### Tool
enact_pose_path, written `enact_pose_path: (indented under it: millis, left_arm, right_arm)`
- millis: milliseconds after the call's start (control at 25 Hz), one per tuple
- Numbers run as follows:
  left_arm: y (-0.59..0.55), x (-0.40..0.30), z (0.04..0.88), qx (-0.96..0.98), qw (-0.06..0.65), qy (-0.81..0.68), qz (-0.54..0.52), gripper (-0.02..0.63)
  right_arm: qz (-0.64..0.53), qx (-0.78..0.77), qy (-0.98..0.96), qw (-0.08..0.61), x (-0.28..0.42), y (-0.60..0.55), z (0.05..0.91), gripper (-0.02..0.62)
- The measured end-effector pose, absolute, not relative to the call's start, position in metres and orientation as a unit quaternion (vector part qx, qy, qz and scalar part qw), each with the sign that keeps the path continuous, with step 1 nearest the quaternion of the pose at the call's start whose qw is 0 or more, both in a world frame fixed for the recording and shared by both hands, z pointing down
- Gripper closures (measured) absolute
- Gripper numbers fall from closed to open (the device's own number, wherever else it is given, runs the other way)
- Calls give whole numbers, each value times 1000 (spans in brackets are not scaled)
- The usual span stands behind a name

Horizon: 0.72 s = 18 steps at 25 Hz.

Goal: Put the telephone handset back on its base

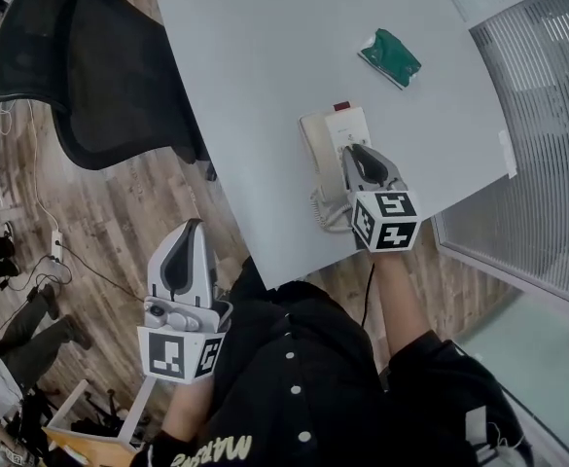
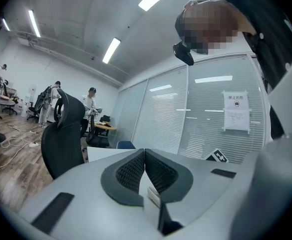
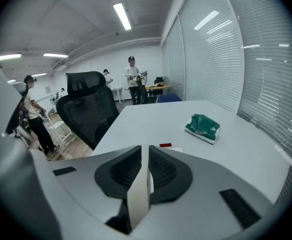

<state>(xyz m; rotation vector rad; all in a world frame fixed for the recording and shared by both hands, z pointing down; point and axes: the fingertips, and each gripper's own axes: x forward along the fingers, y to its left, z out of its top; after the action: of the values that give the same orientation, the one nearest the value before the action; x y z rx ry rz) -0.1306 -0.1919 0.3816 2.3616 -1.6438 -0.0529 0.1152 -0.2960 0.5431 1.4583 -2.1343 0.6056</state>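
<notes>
The right gripper (image 3: 145, 154) is pinching the white handset (image 3: 138, 199) edge-on between its pads, and the handset's long axis is running along the jaws and pointing away from the person. The base (image 1: 335, 129) is sitting near the surface's (image 1: 265, 47) front edge, directly under and just ahead of that gripper, so the drop is looking short and nearly straight down. The left gripper (image 1: 189, 236) is hanging closed and empty off the surface, well apart.

Pale grey worktop (image 1: 265, 47); cream telephone (image 1: 331, 129) with a red tab; white handset (image 3: 138, 194); green packet (image 1: 390, 57); black chair (image 1: 80, 66); brown wood-grain floor (image 1: 119, 232). Left tongs (image 1: 193, 228) and right tongs (image 1: 354, 150): grey, black pads, black-and-white square markers.
</notes>
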Motion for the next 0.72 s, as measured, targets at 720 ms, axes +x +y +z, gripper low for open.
enact_pose_path:
  millis: [720]
  left_arm:
    - [-162, -81, 304, 848, 36, -525, -61, 590]
  right_arm:
    - [92, 618, -777, 73, 186, -242, 367, 565]
